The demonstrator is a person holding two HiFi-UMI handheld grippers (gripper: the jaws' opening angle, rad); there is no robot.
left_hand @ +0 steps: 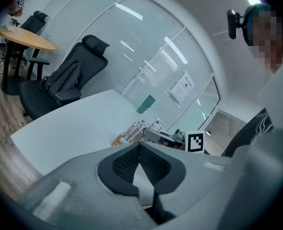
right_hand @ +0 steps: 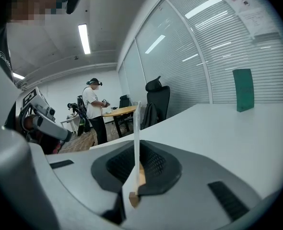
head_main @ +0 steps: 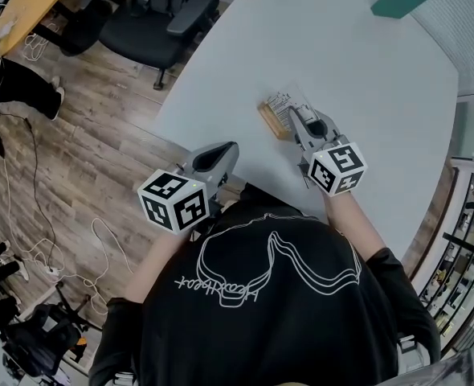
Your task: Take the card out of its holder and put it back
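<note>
A white table (head_main: 357, 63) in a glass-walled office carries the card (head_main: 288, 101), which stands in its wooden holder (head_main: 272, 121) close to the near edge. The card is pinched edge-on between the almost closed jaws of the right gripper (head_main: 299, 117). Its flat face runs along the jaws and rises above them. The left gripper (head_main: 227, 149), jaws together on nothing, is held well apart at the table's edge. The holder is therefore unbraced, and a straight upward pull is judged necessary.
</note>
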